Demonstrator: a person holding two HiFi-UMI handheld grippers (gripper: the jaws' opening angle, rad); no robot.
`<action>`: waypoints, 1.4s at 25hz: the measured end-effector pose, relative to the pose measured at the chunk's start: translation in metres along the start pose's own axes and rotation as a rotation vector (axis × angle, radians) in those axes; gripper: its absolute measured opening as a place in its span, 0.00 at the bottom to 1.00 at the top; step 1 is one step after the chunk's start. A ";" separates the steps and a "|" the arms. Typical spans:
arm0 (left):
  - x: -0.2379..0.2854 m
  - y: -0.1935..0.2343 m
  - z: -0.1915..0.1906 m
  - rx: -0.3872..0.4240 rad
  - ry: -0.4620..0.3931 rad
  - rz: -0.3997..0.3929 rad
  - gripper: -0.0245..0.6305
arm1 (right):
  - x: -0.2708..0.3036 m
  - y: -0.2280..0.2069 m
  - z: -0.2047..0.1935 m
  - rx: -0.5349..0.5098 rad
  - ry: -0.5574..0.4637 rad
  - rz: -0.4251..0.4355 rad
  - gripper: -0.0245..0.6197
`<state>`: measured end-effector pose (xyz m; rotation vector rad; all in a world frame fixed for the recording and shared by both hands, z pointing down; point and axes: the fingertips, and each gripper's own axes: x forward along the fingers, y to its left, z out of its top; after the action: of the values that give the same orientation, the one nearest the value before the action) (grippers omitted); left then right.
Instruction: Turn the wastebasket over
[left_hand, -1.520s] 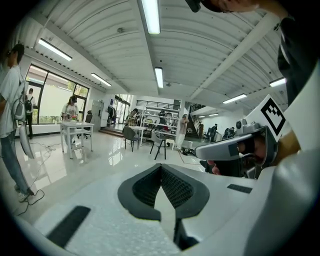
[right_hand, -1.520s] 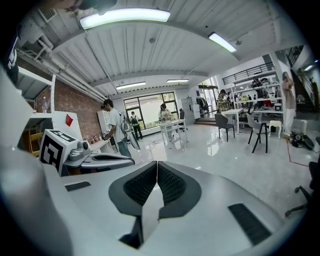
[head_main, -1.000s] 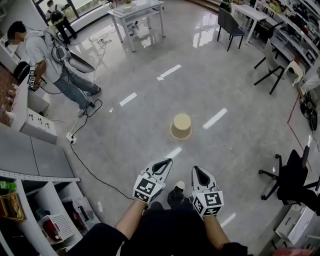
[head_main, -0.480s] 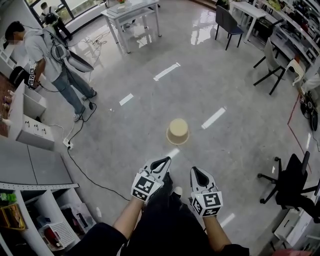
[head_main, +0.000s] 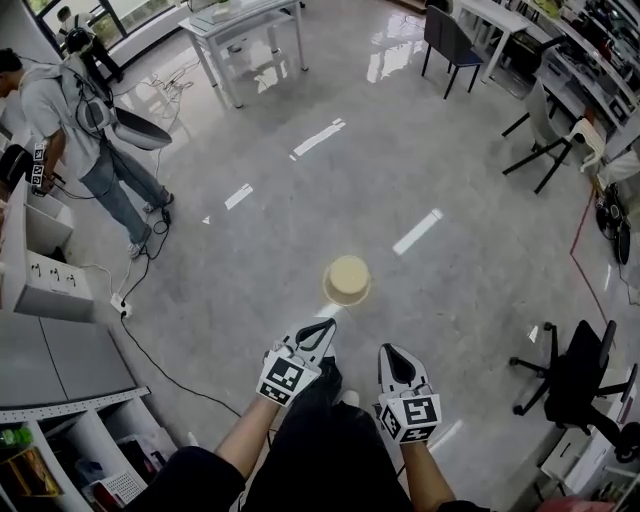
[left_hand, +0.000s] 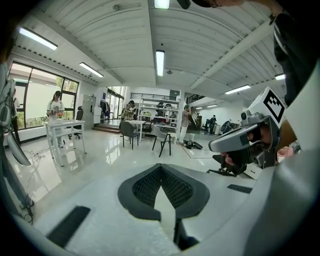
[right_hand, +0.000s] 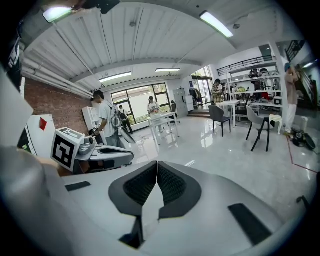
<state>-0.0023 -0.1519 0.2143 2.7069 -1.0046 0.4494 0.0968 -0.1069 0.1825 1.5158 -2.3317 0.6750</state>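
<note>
Person at the left edge (head_main: 70, 110): stands on the grey floor (head_main: 480, 280) beside a white cabinet (head_main: 40, 270), well apart from the task's thing.
Cable (head_main: 170, 355): a black line that runs over the floor from near the cabinet toward the lower middle of the head view.
White table (head_main: 240, 15): at the top, left of centre, far from both grippers.
Left gripper (head_main: 322, 330): held out low in front of the person, pointing forward and a little down. In its own view the two dark pads meet along a single seam, so the jaws are closed with nothing between them.
Wastebasket (head_main: 347, 280): a small beige basket standing alone on the floor, just ahead of the left gripper's tip and slightly to its right, touching neither gripper.
Wastebasket, axis: its long axis is upright. The face toward the camera looks like a flat pale disc, narrower than the flared edge that rests on the floor. That suggests the wider end points down, though it is too small to be sure.
Right gripper (head_main: 393, 355): beside the left one and a little nearer the person, pointing the same way. Its pads are pressed together tip to tip, and it holds nothing.
Floor strips (head_main: 418, 232): short white marks on the floor, one of them to the right of the basket.
Dark chair (head_main: 455, 40): at the top right, by a white desk.
Office chair (head_main: 572, 372): black, on castors, at the lower right.
</note>
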 end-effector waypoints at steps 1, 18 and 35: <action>0.010 0.009 -0.006 0.009 0.006 -0.004 0.05 | 0.011 -0.006 0.001 0.003 -0.006 -0.006 0.06; 0.175 0.103 -0.257 -0.009 -0.037 -0.046 0.05 | 0.226 -0.120 -0.213 -0.029 0.000 0.082 0.06; 0.324 0.180 -0.496 0.058 -0.016 -0.105 0.51 | 0.420 -0.237 -0.408 -0.118 -0.042 0.081 0.37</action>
<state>0.0095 -0.3267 0.8085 2.8025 -0.8606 0.4450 0.1318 -0.3023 0.7816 1.4041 -2.4288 0.5193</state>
